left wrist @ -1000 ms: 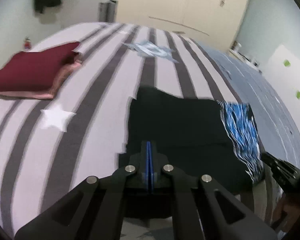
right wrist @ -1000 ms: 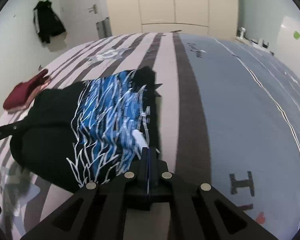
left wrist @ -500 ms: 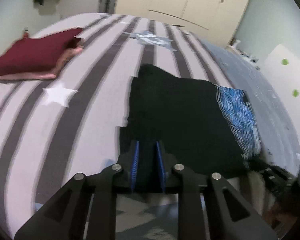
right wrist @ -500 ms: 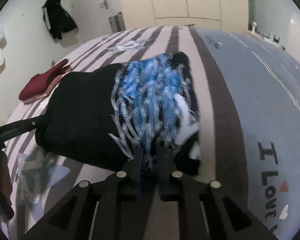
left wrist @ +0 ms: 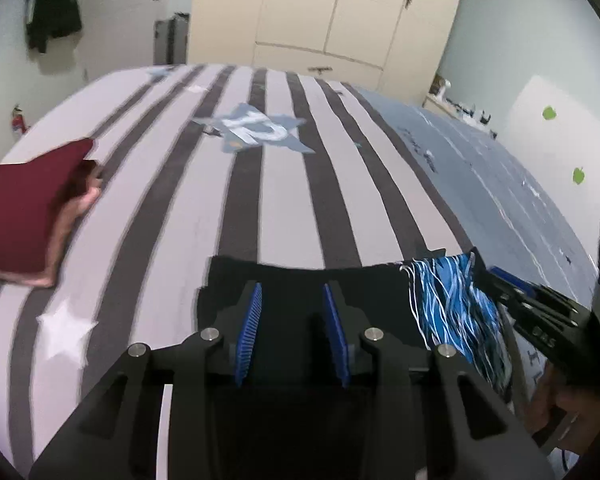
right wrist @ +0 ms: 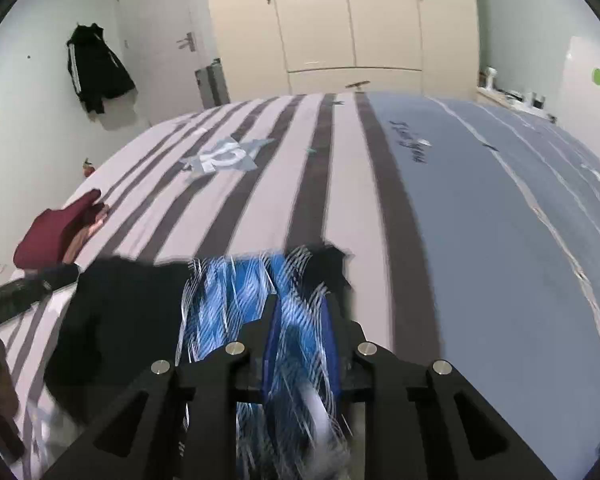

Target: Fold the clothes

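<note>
You are at the let-go after a fold: the black garment with the blue-and-white print lies flat at the near edge of the striped bed, and both tools sit over its near hem. Your left gripper has just been opening; its blue pads stand apart over the plain black part, and the fabric is too dark to show whether any of it sits between them. Your right gripper has just been opening too, its pads parted with the printed cloth showing in the gap, though blur hides whether they touch it. Next, I judge, you lift clear without dragging the hem, then take the two ends for another fold. The folded dark red clothes lie well apart to the left, so nothing blocks you on the bed. A cupboard stands beyond.
</note>
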`<action>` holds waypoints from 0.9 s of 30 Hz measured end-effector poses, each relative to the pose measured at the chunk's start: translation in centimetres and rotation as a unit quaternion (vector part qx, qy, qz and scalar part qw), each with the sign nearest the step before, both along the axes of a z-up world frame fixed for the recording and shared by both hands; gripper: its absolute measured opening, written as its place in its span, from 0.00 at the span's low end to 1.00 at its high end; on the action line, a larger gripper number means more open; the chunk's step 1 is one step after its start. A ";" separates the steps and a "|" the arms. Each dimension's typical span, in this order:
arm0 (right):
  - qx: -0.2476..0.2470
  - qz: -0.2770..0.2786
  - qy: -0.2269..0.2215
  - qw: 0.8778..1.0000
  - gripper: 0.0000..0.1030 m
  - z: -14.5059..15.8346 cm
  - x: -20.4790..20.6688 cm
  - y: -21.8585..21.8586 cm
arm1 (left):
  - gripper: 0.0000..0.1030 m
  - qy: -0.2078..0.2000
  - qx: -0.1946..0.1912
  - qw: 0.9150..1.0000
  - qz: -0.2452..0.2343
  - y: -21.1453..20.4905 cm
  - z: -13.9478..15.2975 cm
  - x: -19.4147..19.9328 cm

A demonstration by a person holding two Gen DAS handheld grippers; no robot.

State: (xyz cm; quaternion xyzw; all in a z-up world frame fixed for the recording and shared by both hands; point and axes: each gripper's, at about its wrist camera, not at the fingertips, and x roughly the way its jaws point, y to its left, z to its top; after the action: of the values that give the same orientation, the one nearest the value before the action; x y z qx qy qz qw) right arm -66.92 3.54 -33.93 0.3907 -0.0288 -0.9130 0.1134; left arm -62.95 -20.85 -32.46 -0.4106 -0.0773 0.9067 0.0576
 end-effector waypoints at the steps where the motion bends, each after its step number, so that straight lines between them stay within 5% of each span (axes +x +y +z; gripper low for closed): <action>1: -0.004 0.003 -0.007 1.000 0.18 -0.5 -1.3 -0.6 | 0.27 -0.010 -0.011 1.000 -0.001 0.2 -0.7 -0.8; 3: 0.007 0.002 -0.018 1.000 0.18 -1.6 -3.0 -1.2 | 0.23 -0.025 -0.019 0.999 0.006 -0.3 -2.2 -1.7; 6: 0.011 -0.003 -0.031 0.999 0.15 -3.3 -4.7 -0.5 | 0.02 -0.052 0.005 0.998 0.034 -2.5 -4.1 -2.3; 12: -0.014 -0.005 -0.042 0.999 0.06 -3.6 -5.2 1.3 | 0.03 -0.051 -0.007 0.999 0.016 -2.1 -2.8 -1.2; 14: -0.018 -0.001 -0.043 0.999 0.11 -2.7 -4.7 1.5 | 0.19 -0.041 0.007 0.999 0.032 -2.9 -1.1 0.1; 15: -0.019 0.000 -0.043 0.999 0.19 -2.2 -4.2 1.6 | 0.42 -0.035 0.009 0.999 0.039 -3.4 -0.3 0.8; 16: -0.017 -0.002 -0.040 0.999 0.36 -1.6 -3.5 1.8 | 0.62 -0.029 0.010 0.998 0.046 -3.9 0.5 1.6; 18: -0.020 -0.015 -0.033 0.999 0.56 -0.6 -1.1 2.6 | 0.75 -0.025 0.028 0.997 0.070 -5.2 1.3 3.8; 27: -0.063 -0.037 -0.129 0.989 0.66 -4.1 5.9 6.0 | 0.77 -0.105 0.071 0.990 0.062 -5.3 -3.6 6.4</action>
State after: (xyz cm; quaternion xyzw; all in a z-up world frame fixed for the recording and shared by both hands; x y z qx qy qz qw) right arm -61.01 9.55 -37.98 0.4963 -0.1155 -0.8546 0.0995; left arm -56.57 -26.16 -36.02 -0.4932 -0.1727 0.8523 0.0214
